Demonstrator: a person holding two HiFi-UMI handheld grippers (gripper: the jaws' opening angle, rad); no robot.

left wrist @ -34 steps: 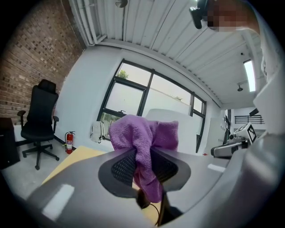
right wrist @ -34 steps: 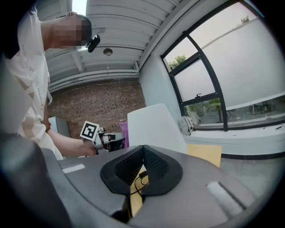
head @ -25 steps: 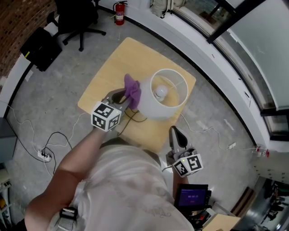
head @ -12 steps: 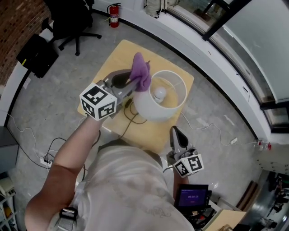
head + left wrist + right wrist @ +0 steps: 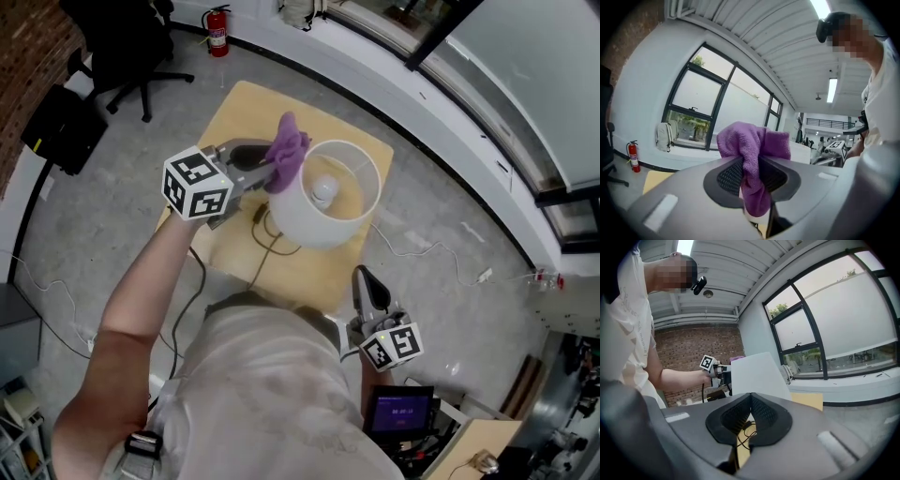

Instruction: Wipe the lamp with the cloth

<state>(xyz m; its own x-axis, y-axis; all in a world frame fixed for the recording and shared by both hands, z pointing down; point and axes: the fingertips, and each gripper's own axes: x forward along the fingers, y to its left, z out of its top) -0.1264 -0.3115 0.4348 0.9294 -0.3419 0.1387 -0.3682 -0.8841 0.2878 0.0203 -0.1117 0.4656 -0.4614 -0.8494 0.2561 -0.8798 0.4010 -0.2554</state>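
By lamp rim, L gripper clamped on cloth; base hidden under shade; R gripper closed.

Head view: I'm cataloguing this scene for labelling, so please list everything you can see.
lamp: one, white shade, on the table
cloth: one, purple, at the shade's rim
table: one, light wood, centre
cable: one, black, on the table beside the lamp
fire extinguisher: one, red, top, by the wall
office chair: one, black, top left
left gripper: one, grey, jaws shut on the cloth
right gripper: one, grey, jaws shut, empty, low in view
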